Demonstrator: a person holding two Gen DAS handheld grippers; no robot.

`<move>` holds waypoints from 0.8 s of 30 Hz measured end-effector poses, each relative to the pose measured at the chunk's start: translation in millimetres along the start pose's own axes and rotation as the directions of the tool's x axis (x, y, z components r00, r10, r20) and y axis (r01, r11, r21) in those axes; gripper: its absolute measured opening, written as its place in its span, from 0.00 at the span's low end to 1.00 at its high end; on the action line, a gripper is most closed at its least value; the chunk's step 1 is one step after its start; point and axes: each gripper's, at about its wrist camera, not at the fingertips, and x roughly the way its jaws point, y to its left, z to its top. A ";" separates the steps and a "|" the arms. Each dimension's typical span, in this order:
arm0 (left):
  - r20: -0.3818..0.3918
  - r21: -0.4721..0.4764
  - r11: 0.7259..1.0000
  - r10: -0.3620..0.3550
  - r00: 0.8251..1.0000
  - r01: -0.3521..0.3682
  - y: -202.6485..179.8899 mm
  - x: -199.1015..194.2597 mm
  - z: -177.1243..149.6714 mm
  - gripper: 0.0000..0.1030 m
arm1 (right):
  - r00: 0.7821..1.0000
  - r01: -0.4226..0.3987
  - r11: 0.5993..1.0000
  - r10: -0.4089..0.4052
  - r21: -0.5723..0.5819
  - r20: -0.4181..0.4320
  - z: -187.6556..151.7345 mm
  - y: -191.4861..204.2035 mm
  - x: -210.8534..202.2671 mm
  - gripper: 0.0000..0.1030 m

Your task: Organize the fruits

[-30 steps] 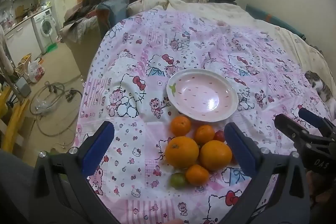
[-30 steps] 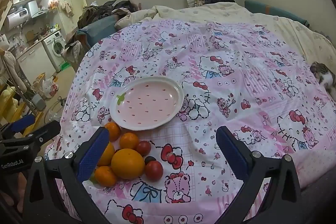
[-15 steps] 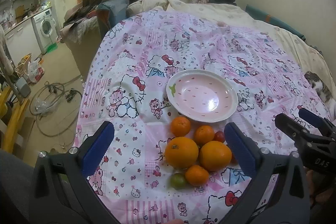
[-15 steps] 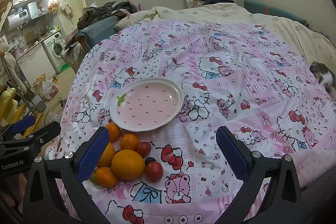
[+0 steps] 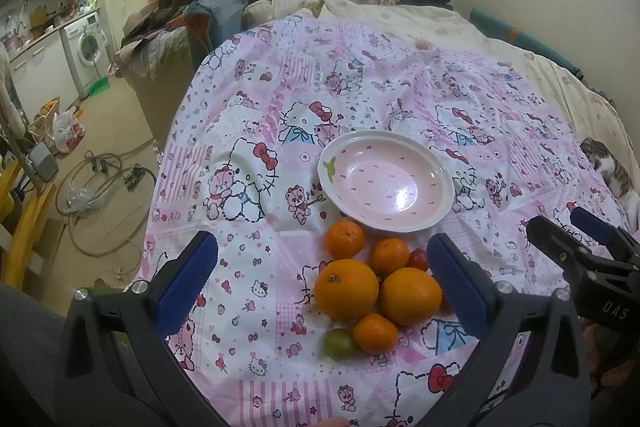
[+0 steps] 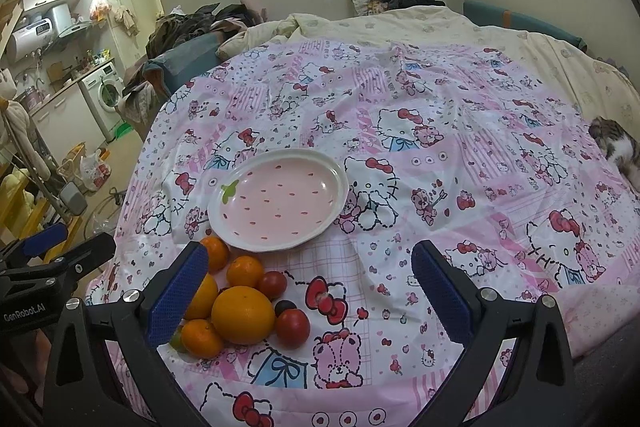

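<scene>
The left tongs (image 5: 322, 277) hover low over the near edge of a bed covered with a pink-and-white cartoon-cat printed sheet (image 5: 360, 95), spread wide and holding nothing, their blue-padded fingers (image 5: 186, 277) pointing forward and slightly down. Between those fingers lies the pile of fruit: two large round oranges (image 5: 346, 289) side by side and touching, three smaller orange tangerines (image 5: 345, 239) around them, one small green fruit (image 5: 339, 343) at the near side just beside the nearest tangerine, and a small red tomato (image 5: 418, 259) partly hidden by the right finger. Just beyond the pile sits the shallow pink strawberry-shaped plate with a white rim (image 5: 442, 163), bare inside, its near rim close to the farthest tangerine.

The right tongs (image 6: 310, 291) are level with the left ones and to their right, likewise wide apart and holding nothing, aimed across the bed. From this view the fruit pile sits at the left finger (image 6: 178, 293), which covers part of one large orange; two red tomatoes and a small dark round fruit (image 6: 285, 306) lie on the pile's right side, in the gap between the fingers. The plate (image 6: 218, 205) lies beyond and left of centre.

Each pair shows in the other's view: the right tongs at the right edge of the left view (image 5: 580, 239), the left tongs at the left edge of the right view (image 6: 60, 243), both tilted inward toward the fruit. A grey-and-white cat (image 5: 608, 167) lies at the far right of the bed.
</scene>
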 end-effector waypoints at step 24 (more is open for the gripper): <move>-0.007 -0.010 1.000 -0.002 1.000 0.002 2.7 2.0 -1.6 1.00 | 1.000 0.002 1.000 -0.002 -0.001 -0.004 -1.6 0.8 0.4 1.00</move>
